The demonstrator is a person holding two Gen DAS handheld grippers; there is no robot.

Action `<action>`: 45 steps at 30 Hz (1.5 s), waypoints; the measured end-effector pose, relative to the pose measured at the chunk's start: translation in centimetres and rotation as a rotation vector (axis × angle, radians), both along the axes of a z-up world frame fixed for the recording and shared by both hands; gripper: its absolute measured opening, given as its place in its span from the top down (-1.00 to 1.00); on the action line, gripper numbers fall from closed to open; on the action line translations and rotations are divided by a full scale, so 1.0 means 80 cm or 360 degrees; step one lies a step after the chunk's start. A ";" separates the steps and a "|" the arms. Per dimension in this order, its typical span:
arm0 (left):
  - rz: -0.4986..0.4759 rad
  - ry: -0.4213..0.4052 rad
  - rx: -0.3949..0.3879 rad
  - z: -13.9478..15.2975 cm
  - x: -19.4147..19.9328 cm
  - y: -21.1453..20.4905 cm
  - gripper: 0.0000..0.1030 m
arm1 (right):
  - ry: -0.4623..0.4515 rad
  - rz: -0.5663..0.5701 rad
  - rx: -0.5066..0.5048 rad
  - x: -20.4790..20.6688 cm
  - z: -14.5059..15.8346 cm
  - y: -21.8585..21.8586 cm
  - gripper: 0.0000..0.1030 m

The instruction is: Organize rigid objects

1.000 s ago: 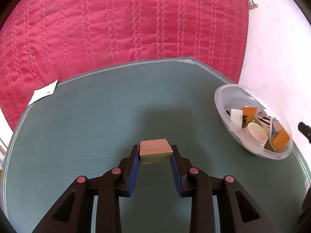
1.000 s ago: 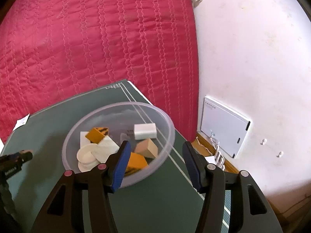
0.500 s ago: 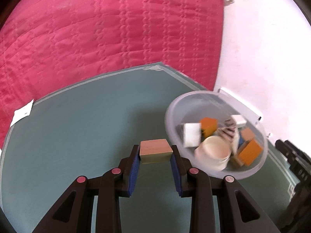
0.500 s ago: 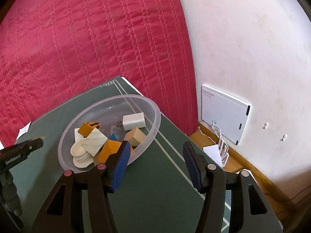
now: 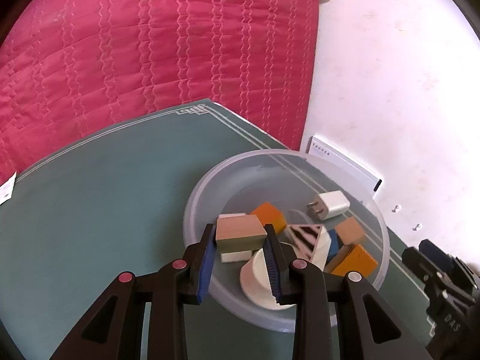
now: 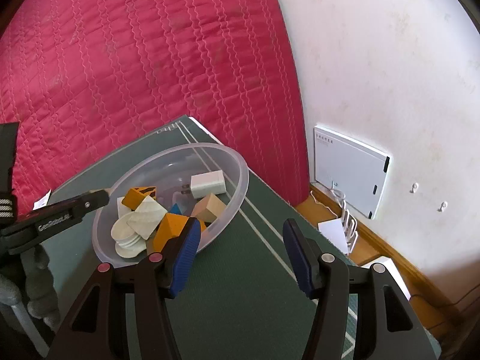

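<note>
My left gripper [image 5: 240, 230] hangs over the near left part of the clear plastic bowl [image 5: 300, 153], and its jaws are opening. A tan wooden block [image 5: 240, 234] sits between the blue pads, touching both. Inside the bowl lie a white charger [image 5: 330, 207], orange blocks [image 5: 268, 216], a tan cube [image 5: 349, 231], a patterned wedge [image 5: 309, 237] and a white cup [image 5: 258, 276]. My right gripper [image 6: 242, 225] stands open with nothing between its fingers, above the green table beside the right rim of the bowl [image 6: 243, 174]. One left finger [image 6: 90, 201] reaches over that bowl's left rim.
The green table mat [image 5: 105, 210] stretches to the left of the bowl, with a small paper tag [image 5: 7, 187] at its left edge. A red quilt [image 5: 150, 45] lies behind the table. A white flat box [image 6: 351, 168] leans on the wall at the right, cables beneath it.
My left gripper has carried the wooden block to the right, from over the bare mat to over the bowl. The right gripper has stayed beside the bowl, rolling a little.
</note>
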State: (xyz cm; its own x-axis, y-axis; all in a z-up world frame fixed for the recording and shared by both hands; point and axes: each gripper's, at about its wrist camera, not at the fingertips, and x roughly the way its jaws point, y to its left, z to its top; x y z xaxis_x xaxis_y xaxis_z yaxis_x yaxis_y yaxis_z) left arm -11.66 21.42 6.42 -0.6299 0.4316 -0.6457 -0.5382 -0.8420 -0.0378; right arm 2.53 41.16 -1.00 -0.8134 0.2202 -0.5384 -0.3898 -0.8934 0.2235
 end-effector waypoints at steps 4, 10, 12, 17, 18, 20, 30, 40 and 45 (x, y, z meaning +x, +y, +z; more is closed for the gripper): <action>0.0017 0.0015 0.0010 -0.004 0.000 0.000 -0.26 | -0.0002 0.0005 0.0002 0.000 -0.001 0.000 -0.14; 0.0109 0.0032 0.0009 -0.004 0.002 -0.023 -0.60 | -0.0016 0.0020 -0.0005 0.001 -0.004 -0.007 -0.22; 0.0165 0.0046 -0.0006 -0.002 0.003 -0.033 -0.67 | -0.0021 0.0028 -0.0006 0.001 -0.004 -0.009 -0.24; 0.0306 0.0113 -0.0084 0.001 0.013 -0.054 -0.86 | -0.0051 0.0063 -0.0044 0.000 -0.008 -0.013 -0.37; 0.0324 0.0121 -0.0095 0.001 0.017 -0.057 -0.90 | -0.0068 0.0082 -0.0052 -0.002 -0.009 -0.015 -0.41; 0.0358 0.0147 -0.0111 0.003 0.024 -0.065 -0.95 | -0.0091 0.0118 -0.0066 -0.005 -0.011 -0.018 -0.49; 0.0351 0.0276 -0.0137 0.017 0.058 -0.067 -0.99 | -0.0105 0.0213 -0.0024 -0.005 0.003 -0.039 -0.74; 0.0296 0.0316 -0.0163 0.020 0.074 -0.059 -0.99 | -0.0092 0.0208 0.0060 -0.001 0.018 -0.048 -0.80; 0.0289 0.0322 -0.0168 0.020 0.079 -0.057 -0.99 | -0.0079 0.0241 0.0158 0.002 0.028 -0.060 -0.81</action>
